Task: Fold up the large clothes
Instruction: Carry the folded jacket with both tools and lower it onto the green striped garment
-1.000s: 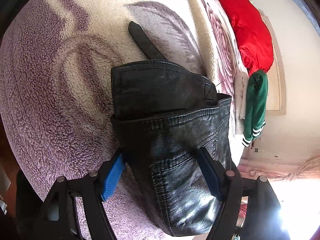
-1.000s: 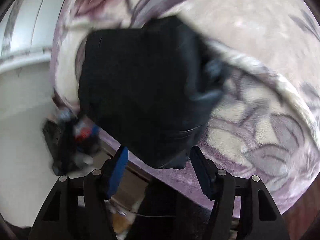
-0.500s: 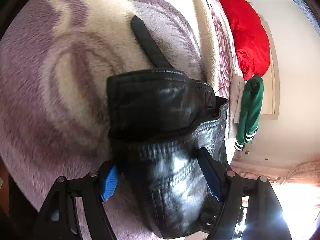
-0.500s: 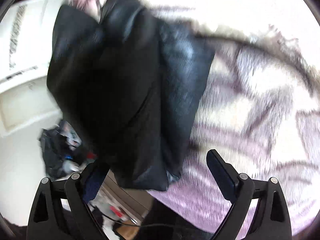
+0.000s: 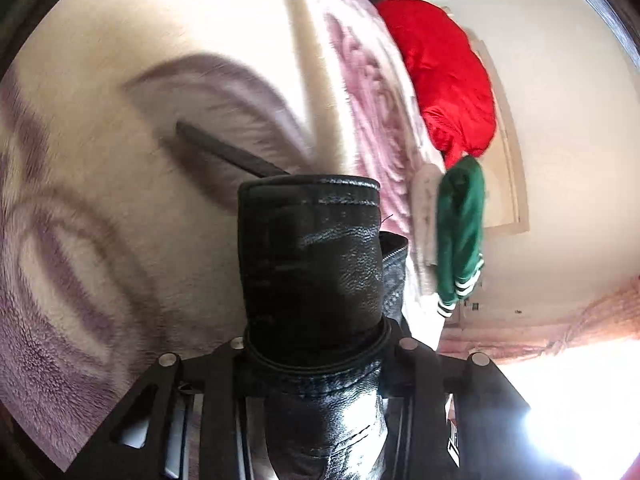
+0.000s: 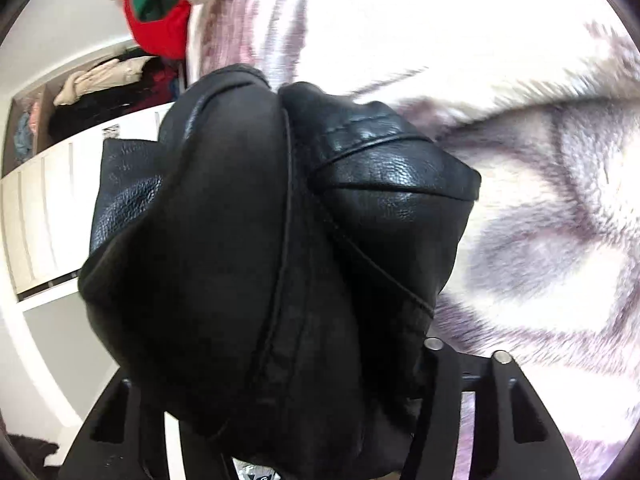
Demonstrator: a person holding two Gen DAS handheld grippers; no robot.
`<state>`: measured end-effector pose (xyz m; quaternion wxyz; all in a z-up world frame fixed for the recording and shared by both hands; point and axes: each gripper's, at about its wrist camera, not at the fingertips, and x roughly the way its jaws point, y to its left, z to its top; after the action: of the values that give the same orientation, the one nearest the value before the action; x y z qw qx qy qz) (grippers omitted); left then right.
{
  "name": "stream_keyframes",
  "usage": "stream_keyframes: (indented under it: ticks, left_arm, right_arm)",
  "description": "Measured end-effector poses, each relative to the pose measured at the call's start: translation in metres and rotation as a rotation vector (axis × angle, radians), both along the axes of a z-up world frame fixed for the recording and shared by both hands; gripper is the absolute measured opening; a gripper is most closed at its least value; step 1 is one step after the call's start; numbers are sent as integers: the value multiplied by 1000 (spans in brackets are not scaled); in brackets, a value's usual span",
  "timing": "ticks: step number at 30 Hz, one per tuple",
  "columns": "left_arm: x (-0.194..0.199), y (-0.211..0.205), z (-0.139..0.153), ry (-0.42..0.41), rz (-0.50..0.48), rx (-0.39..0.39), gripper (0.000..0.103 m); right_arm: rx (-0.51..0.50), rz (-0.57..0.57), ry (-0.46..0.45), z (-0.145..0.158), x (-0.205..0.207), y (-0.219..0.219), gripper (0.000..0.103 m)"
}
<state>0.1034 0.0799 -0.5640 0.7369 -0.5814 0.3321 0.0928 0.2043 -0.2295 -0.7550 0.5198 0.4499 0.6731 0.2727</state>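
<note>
A black leather garment, folded into a thick bundle, is held over a cream and purple fleece blanket. My left gripper is shut on the bundle, which hides its fingers. A black strap of the garment trails on the blanket beyond it. In the right wrist view the same garment fills the middle. My right gripper is closed around its lower part, with the fingers buried under the leather.
A red garment and a green one with white stripes hang at the blanket's far right edge. They also show top left in the right wrist view, above an open wardrobe shelf. A bright window glares at the lower right.
Both grippers went from open around the garment to shut on it. The bundle has been lifted and squeezed narrower, and both cameras swung toward the red and green clothes.
</note>
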Motion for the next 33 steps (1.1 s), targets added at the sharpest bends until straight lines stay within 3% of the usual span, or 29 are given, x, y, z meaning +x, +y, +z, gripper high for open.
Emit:
stream_keyframes:
  ticks: [6,10,14,19,24,27,30,33]
  left_arm:
    - [17,3,56,-60,3,14,29]
    - [49,6,95,-124,-10,12,30]
    - [108,5,127,-207,-59,-24,29]
    - [211,-6,166,-328,-118,-75,29]
    - [312,-22,183,-404,-152,-83,29]
    - [371,-29,173,-433,-144,-87,29]
    - [408,-32,143,-446,-132,-93,29]
    - [429,-31,102,-406,-145,-96,29]
  right_arm:
    - [28,21,-76,56,33,19,53]
    - [26,38,-152,117,73,3,52]
    - [1,-5,-224,179,133,-5,52]
    - [-47,-73,-345,262,211,-56,52]
    - [-87,-109,-467,326,311,-98,52]
    - [-112,-109,-515,343,380,-109,52]
    - [-107,-82,-534,333,451,-114,52]
    - [-121,-32,-534,280,516,-104,52]
